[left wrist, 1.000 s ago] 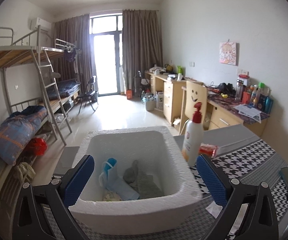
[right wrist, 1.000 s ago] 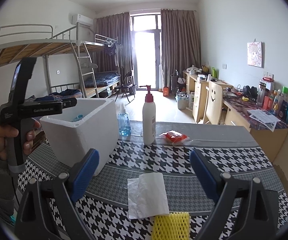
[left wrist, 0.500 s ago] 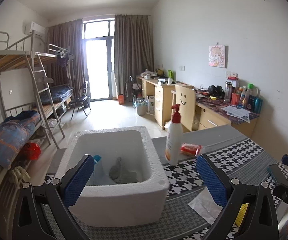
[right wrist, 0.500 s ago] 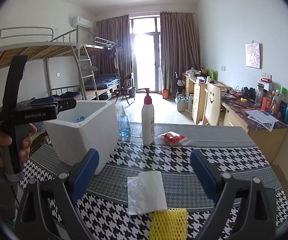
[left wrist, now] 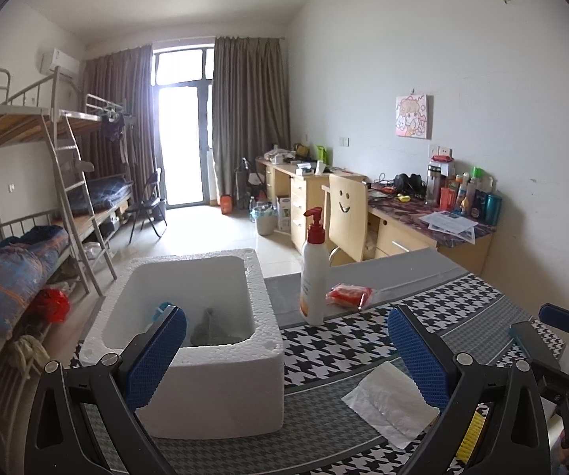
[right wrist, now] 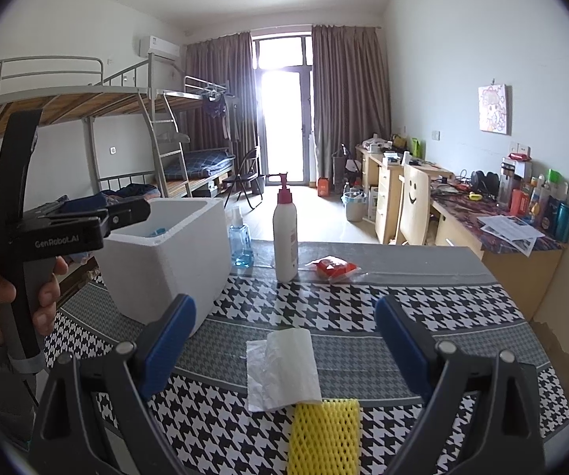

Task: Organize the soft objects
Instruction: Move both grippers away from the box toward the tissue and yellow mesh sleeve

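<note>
A white foam box [left wrist: 205,340] stands on the houndstooth tablecloth; grey cloth [left wrist: 209,326] and a blue item [left wrist: 162,308] lie inside it. My left gripper [left wrist: 284,356] is open and empty, held back from the box's near wall. A white tissue sheet [right wrist: 280,368] and a yellow foam net [right wrist: 324,435] lie on the table in front of my right gripper [right wrist: 284,340], which is open and empty above them. The tissue [left wrist: 391,403] also shows in the left wrist view. The box [right wrist: 173,261] is at the left in the right wrist view.
A white pump bottle [right wrist: 284,237] and a red packet [right wrist: 334,267] stand behind the tissue. A blue sanitizer bottle [right wrist: 241,243] is beside the box. Desks and a chair line the right wall, bunk beds the left.
My left gripper has pulled back and up from over the box, so the box now sits farther away and to the left. The right gripper has barely moved.
</note>
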### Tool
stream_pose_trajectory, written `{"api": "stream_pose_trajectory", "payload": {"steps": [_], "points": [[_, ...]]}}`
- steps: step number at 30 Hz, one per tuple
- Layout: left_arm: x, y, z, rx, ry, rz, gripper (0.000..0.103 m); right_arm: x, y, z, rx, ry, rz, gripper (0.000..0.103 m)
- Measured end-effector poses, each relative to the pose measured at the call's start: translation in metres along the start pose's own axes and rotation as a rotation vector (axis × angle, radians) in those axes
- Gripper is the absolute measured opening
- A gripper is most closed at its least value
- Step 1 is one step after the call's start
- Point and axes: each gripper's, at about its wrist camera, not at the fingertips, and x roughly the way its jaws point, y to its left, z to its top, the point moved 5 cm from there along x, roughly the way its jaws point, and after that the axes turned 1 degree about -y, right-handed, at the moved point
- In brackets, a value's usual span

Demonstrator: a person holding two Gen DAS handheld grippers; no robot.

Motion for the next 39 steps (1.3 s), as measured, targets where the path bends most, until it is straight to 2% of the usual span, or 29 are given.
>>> {"api": "stream_pose_trajectory", "payload": {"steps": [8,19,25,39], "points": [[0.0,-0.009,-0.005,0.008,-0.004,0.006,0.102,-0.005,-0.003,-0.005,0.008,0.0,-0.003,0.094],[-0.005,-0.026,-0.018,0.016,-0.015,-0.041,0.102,-0.009,-0.011,-0.015,0.031,0.003,-0.01,0.094],[-0.006,-0.036,-0.028,0.007,0.008,-0.084,0.102,-0.012,-0.018,-0.018,0.047,0.002,-0.026,0.094],[0.001,-0.059,-0.044,0.003,0.047,-0.125,0.102,-0.019,-0.026,-0.028,0.055,0.009,-0.064,0.094]]}}
